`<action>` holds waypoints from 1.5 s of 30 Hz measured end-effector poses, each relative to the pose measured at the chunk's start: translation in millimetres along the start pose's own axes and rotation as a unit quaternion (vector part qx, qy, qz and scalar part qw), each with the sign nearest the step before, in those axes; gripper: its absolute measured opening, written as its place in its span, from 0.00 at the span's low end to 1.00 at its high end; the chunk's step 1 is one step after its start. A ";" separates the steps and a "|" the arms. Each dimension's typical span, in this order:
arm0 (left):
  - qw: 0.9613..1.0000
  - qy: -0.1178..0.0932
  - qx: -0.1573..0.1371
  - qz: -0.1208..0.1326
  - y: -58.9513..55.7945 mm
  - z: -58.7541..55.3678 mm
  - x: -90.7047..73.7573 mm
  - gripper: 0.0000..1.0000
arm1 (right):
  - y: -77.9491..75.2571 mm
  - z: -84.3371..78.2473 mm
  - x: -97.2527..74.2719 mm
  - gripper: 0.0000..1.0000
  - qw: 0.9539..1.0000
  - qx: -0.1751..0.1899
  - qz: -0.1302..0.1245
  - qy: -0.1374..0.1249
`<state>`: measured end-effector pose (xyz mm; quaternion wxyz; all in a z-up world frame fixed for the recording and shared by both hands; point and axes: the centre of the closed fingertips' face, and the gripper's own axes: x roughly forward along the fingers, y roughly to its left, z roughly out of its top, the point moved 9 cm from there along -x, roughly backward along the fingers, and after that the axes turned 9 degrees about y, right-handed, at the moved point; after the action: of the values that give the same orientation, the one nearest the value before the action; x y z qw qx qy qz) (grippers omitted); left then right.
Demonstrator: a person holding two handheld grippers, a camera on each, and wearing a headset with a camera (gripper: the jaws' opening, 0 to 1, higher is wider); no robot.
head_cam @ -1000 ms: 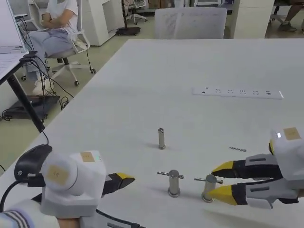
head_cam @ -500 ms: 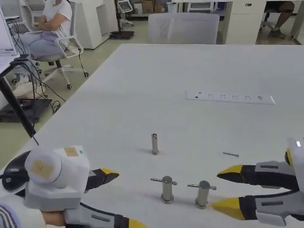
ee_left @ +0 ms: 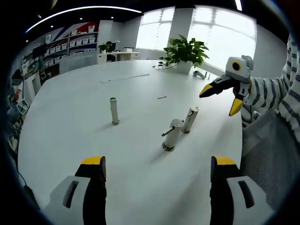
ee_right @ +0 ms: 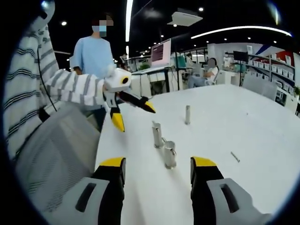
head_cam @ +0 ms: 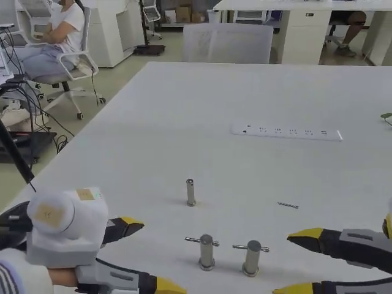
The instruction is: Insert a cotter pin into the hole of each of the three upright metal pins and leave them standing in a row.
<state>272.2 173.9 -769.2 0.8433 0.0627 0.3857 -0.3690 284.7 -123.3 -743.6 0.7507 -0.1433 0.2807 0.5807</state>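
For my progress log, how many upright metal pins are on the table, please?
3: front left pin and front right pin side by side, each holding a cotter pin; rear pin, bare, behind them. None seems hidden.

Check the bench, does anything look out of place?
The far metal pin stands alone behind the two front pins, out of row and without a cotter pin; a loose cotter pin lies flat to its right.

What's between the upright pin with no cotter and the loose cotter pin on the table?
Nothing. The head view shows bare tabletop between the empty upright pin and the loose cotter pin.
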 end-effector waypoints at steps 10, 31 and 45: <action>1.000 -0.003 -0.006 0.009 16.5 3.7 2.7 0.90 | 10.3 -10.2 -9.1 0.72 0.999 0.036 -0.017 0.003; 0.999 -0.024 -0.010 0.032 50.5 22.5 18.8 0.80 | 22.9 -20.8 -24.9 0.92 0.993 0.093 -0.067 0.009; 0.998 -0.040 0.000 0.040 57.9 35.3 31.6 0.72 | 35.3 -30.4 -26.7 0.99 0.989 0.123 -0.075 0.015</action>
<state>345.9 183.7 -777.1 0.8719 0.0638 0.3491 -0.3374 238.8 -150.8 -748.3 0.7996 -0.0790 0.3498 0.4818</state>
